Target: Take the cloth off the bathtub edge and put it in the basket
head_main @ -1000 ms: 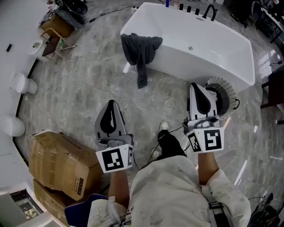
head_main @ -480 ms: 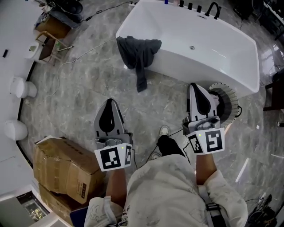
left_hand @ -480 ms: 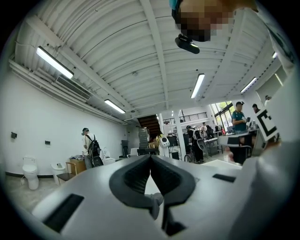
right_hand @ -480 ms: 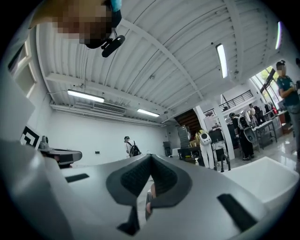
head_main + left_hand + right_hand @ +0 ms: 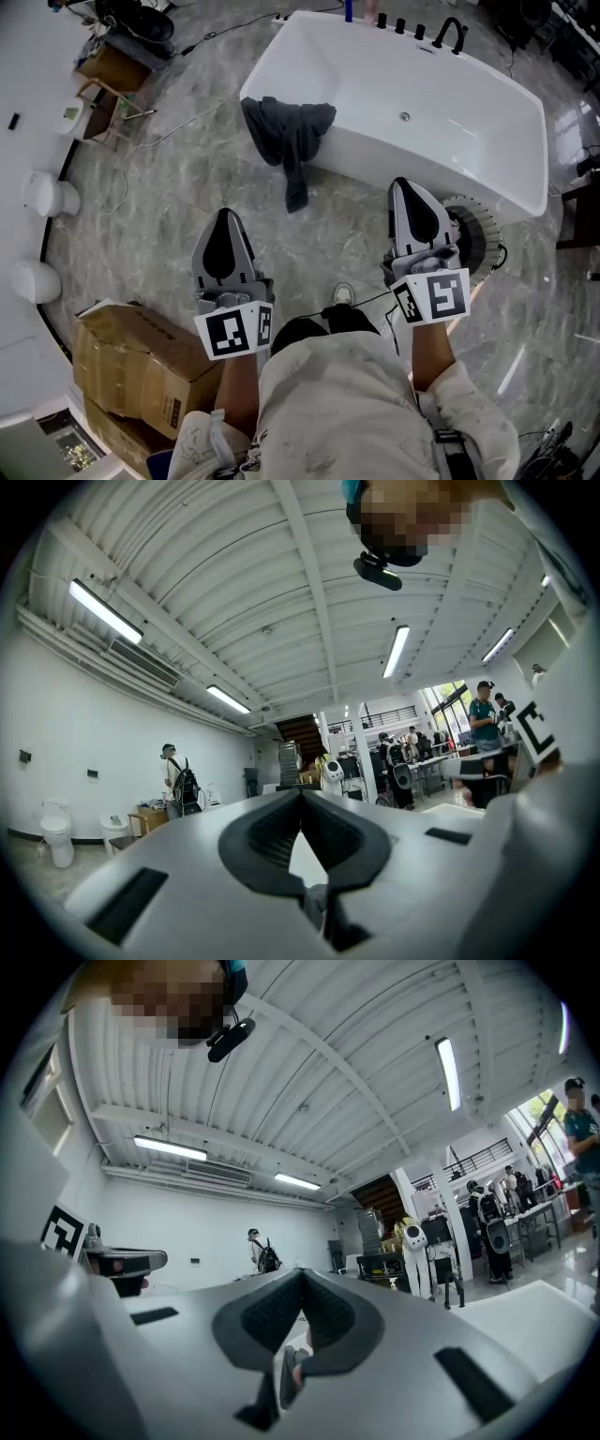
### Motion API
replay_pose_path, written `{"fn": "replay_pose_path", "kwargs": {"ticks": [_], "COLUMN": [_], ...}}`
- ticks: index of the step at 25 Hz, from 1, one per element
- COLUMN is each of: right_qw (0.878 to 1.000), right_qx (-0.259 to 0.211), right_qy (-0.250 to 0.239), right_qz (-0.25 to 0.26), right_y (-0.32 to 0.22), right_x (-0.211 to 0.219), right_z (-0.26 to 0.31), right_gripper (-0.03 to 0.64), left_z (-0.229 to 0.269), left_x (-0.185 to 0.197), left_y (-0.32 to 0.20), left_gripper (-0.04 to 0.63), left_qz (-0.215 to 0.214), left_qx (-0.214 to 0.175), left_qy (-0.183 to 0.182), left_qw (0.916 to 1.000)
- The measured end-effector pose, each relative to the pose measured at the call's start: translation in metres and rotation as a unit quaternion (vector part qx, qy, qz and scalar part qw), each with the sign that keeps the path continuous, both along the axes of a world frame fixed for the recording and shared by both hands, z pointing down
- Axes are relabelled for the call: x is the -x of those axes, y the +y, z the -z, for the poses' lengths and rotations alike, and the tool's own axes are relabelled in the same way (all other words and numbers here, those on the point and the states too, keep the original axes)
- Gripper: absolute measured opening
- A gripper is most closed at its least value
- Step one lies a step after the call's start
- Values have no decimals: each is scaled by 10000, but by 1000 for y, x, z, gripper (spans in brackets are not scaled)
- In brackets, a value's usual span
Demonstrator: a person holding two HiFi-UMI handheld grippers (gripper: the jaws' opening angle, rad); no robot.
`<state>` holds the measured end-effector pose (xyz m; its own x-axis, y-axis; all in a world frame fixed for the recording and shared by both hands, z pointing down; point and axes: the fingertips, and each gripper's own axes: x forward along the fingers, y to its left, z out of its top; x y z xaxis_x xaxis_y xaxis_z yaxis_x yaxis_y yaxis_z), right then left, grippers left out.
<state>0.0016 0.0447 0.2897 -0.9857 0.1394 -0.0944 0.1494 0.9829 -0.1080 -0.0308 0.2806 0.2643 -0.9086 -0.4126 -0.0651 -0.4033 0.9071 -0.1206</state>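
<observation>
A dark grey cloth (image 5: 286,131) hangs over the near left edge of the white bathtub (image 5: 469,122), one end trailing down the tub's outer wall toward the floor. A round ribbed basket (image 5: 476,230) stands on the floor against the tub's near side, partly hidden behind my right gripper (image 5: 401,184). That gripper is shut and empty, held level just left of the basket. My left gripper (image 5: 223,214) is shut and empty too, over the floor, below and left of the cloth. The left gripper (image 5: 300,794) and right gripper (image 5: 300,1274) views show jaws meeting with nothing held.
Cardboard boxes (image 5: 131,361) are stacked at the lower left. White fixtures (image 5: 42,192) line the left wall. A wooden stool (image 5: 103,94) and cables lie at the upper left. Black taps (image 5: 441,33) stand on the tub's far end. People (image 5: 178,780) stand in the room behind.
The person has stepped toward the bathtub, so both shut grippers are nearer to it. The cloth still hangs on the tub edge, unmoved.
</observation>
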Motion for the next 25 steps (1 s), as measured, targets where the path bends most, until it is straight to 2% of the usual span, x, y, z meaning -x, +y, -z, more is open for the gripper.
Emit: {"fn": "replay_pose_path", "kwargs": {"ticks": [5, 15, 25], "right_qw": [9999, 9994, 9987], "right_qx": [52, -176, -470], "right_qy": [85, 112, 16], "right_qz": [64, 261, 200], "right_y": [-7, 24, 60], "right_x": [18, 69, 155], "right_z": [-8, -10, 9], "right_gripper": [-12, -12, -12], "left_z": [-4, -14, -12], "left_x": [18, 74, 160], "left_y": [-15, 5, 39], "left_gripper": [3, 3, 3], "left_qz": [-104, -95, -149], "left_qx": [42, -168, -294], "left_qy": [44, 71, 46], "left_qw": [9999, 9998, 9994]}}
